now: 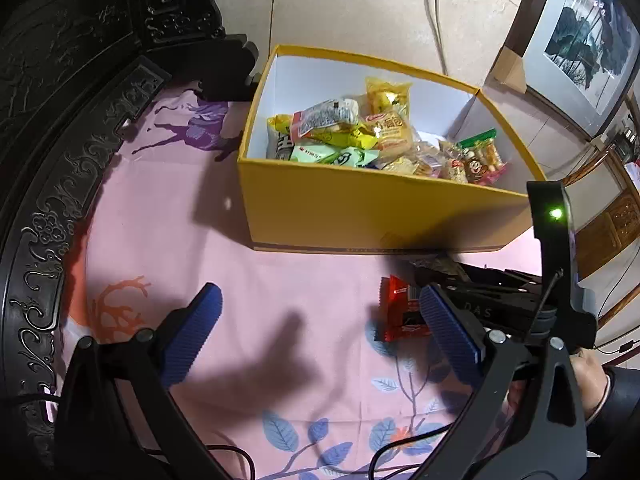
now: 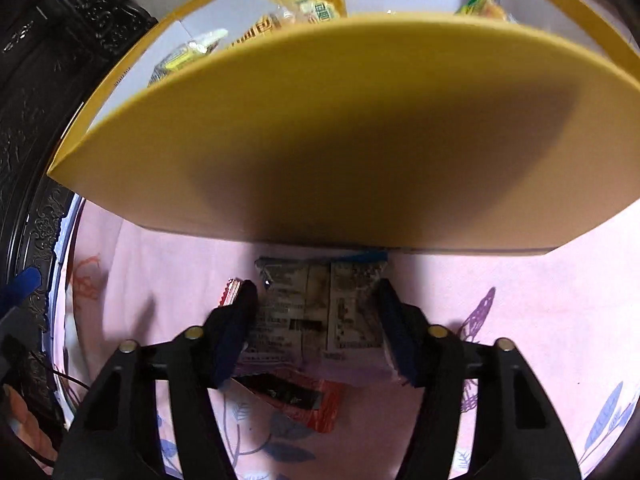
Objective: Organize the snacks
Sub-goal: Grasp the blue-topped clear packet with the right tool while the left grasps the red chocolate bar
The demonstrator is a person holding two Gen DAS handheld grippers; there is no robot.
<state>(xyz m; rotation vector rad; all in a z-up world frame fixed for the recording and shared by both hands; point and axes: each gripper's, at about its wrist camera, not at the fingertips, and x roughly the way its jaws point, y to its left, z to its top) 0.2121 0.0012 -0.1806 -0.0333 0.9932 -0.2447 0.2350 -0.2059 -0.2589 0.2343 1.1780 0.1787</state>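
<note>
A yellow box point(image 1: 360, 208) stands on the pink floral cloth point(image 1: 160, 220) and holds several wrapped snacks point(image 1: 360, 132). My left gripper point(image 1: 318, 300) hangs open over the cloth in front of the box, with nothing between its blue fingers. A red snack packet point(image 1: 400, 312) lies just beyond its right finger. In the right wrist view my right gripper point(image 2: 316, 287) is shut on a grey snack packet point(image 2: 316, 320), one pad pressing on each side, close to the box wall point(image 2: 340, 140). The red packet point(image 2: 304, 400) lies partly under the grey one.
Dark carved wooden furniture point(image 1: 60, 160) runs along the left. A framed picture point(image 1: 580, 40) leans at the back right. Black cables point(image 1: 400, 448) trail over the cloth near me. A hand point(image 1: 592, 376) holds the right tool, whose black body point(image 1: 500, 296) reaches in from the right.
</note>
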